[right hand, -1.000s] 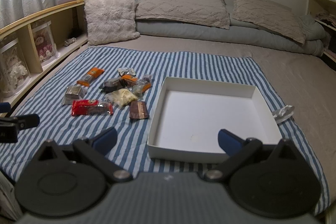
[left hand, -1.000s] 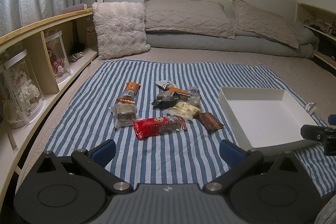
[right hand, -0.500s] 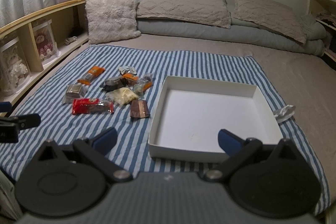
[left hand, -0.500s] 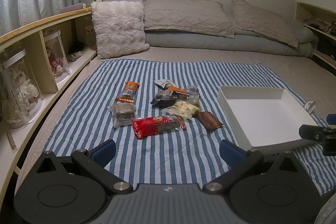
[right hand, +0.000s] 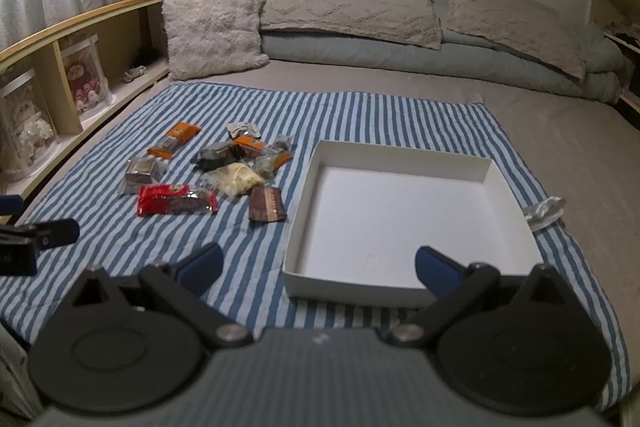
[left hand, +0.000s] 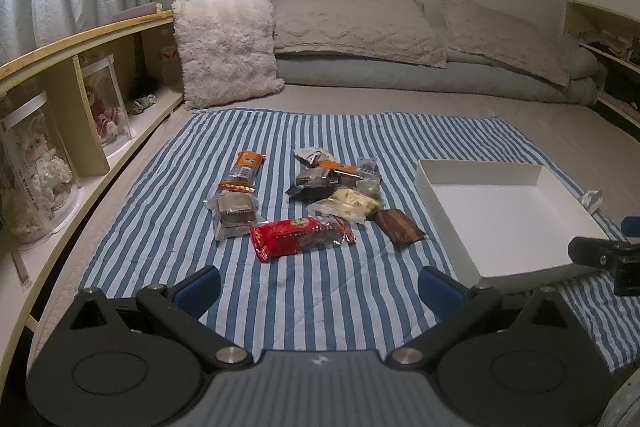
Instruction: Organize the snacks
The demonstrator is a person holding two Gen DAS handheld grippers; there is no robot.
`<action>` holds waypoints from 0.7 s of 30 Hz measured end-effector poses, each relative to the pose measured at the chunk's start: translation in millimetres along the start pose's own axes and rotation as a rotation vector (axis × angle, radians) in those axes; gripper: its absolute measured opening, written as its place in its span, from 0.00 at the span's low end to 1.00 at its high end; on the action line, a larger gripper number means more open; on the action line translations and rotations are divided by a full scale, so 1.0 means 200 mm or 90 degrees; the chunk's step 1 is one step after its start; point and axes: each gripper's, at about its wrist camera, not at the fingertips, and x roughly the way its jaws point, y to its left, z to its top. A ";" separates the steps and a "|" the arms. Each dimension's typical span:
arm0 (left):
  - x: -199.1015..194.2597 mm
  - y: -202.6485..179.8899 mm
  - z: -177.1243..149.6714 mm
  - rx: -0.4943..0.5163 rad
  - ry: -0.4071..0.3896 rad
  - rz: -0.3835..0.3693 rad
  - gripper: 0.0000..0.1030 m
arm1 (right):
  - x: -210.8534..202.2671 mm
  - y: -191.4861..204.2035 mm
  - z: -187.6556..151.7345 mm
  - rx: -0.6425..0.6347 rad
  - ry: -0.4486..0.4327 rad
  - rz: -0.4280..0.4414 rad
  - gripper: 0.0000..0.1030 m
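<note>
Several wrapped snacks lie in a loose cluster on a blue-and-white striped cloth (left hand: 168, 227): a red packet (left hand: 298, 233) (right hand: 176, 199) nearest me, an orange bar (left hand: 243, 171) (right hand: 174, 139), a brown packet (left hand: 400, 225) (right hand: 267, 203) and a pale yellow one (left hand: 348, 202) (right hand: 237, 179). To their right stands an empty white box (left hand: 500, 215) (right hand: 400, 215). My left gripper (left hand: 320, 285) is open, hovering in front of the red packet. Over the box's near wall, my right gripper (right hand: 318, 267) is open too. Both hold nothing.
The cloth covers a bed with a fluffy white pillow (left hand: 226, 49) and grey pillows (left hand: 352, 23) at the back. A wooden shelf (left hand: 80, 43) with dolls in clear cases runs along the left. A crumpled silver wrapper (right hand: 546, 211) lies right of the box.
Both grippers have crept slightly forward and the views shifted a little; nothing on the cloth has moved and both stay open.
</note>
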 end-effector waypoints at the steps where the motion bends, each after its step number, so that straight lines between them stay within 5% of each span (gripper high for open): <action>1: 0.00 0.00 0.00 -0.003 -0.002 0.001 1.00 | 0.00 0.00 0.00 0.000 0.001 0.001 1.00; 21: 0.22 0.13 0.34 -0.092 -0.022 0.040 1.00 | 0.17 0.11 0.25 -0.061 -0.046 0.083 1.00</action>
